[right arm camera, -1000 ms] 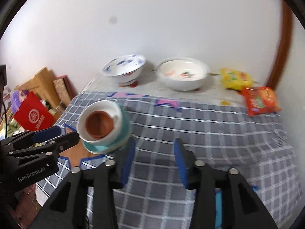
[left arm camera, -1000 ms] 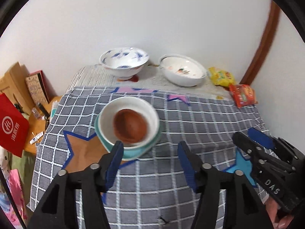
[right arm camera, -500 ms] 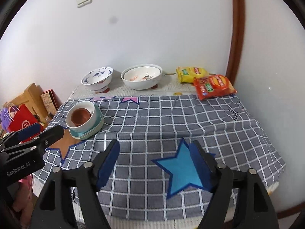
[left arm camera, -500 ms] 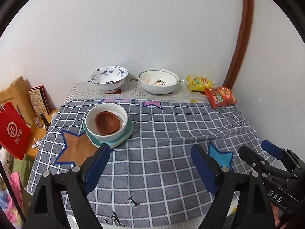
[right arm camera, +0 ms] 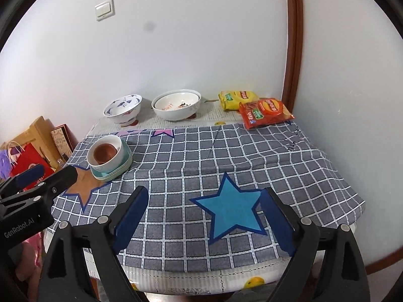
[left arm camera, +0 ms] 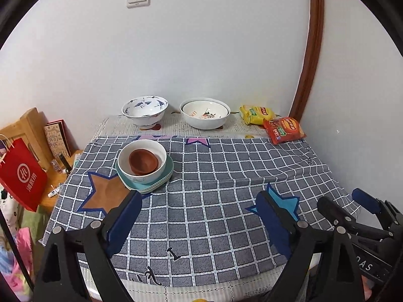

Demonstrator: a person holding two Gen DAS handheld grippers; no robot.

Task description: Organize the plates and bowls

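At the far left of the left wrist view a red paper bag (left arm camera: 21,173) hung beside wooden boards (left arm camera: 30,128), off the edge of the surface (left arm camera: 201,226), which was covered by a grey checked cloth. Left of centre on that cloth sat the stack: a small brown bowl (left arm camera: 143,161) nested inside a white bowl (left arm camera: 142,162), which rested on teal plates (left arm camera: 151,185), partly over a brown star patch (left arm camera: 105,193). Behind it, along the wall in the upper middle, stood a blue-patterned bowl (left arm camera: 145,109) and, just to its right, a wider white bowl with red markings (left arm camera: 204,112). Further right lay a yellow snack packet (left arm camera: 255,113) and a red snack packet (left arm camera: 284,129), touching each other. Across the bottom of the frame the left hand-held gripper (left arm camera: 199,220) stood wide, its jaws having just been opening, with only cloth between them and the stack well clear. In the right wrist view the right hand-held gripper (right arm camera: 204,216) was likewise spread wide, its jaws having just been opening, empty above a blue star patch (right arm camera: 230,210), apart from the stack at the frame's left.
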